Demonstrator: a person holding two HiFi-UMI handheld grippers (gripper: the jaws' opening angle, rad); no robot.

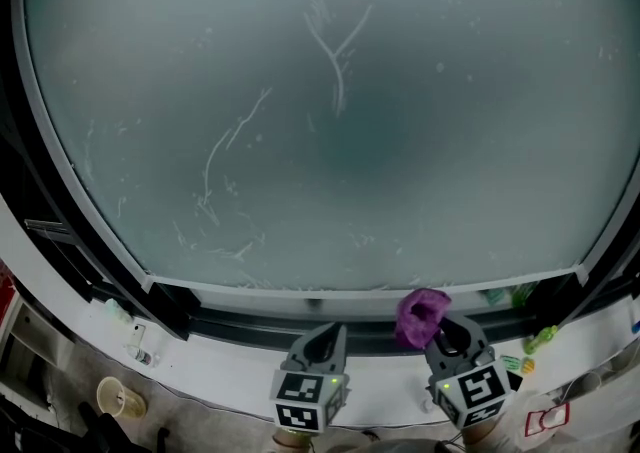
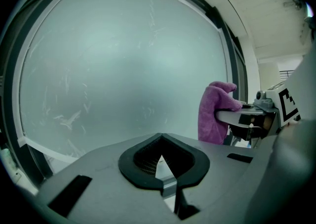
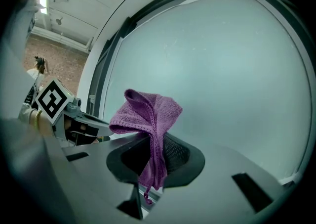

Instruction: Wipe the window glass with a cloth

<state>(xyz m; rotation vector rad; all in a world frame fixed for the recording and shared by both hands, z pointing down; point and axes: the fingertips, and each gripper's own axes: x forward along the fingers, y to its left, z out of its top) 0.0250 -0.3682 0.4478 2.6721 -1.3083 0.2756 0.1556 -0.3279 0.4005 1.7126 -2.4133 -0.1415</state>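
while facing streaked window glass [image 1: 330, 121] at 12 o'clock | right gripper [image 1: 447, 337] jaws pinching purple cloth [image 1: 421, 313] | left gripper [image 1: 322, 341] at 9 o'clock of it, jaws pressed together, empty

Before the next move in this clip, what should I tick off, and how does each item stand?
1. Purple cloth clamped in the right tongs: ok.
2. Left tongs shut, empty, apart from the cloth: ok.
3. Cloth spread flat for wiping: not ok, it is bunched and folded over.
4. Cloth touching the window glass: cannot tell; it sits low, by the lower frame.
5. Marks to wipe in sight: ok, white streaks at upper middle and lower left.
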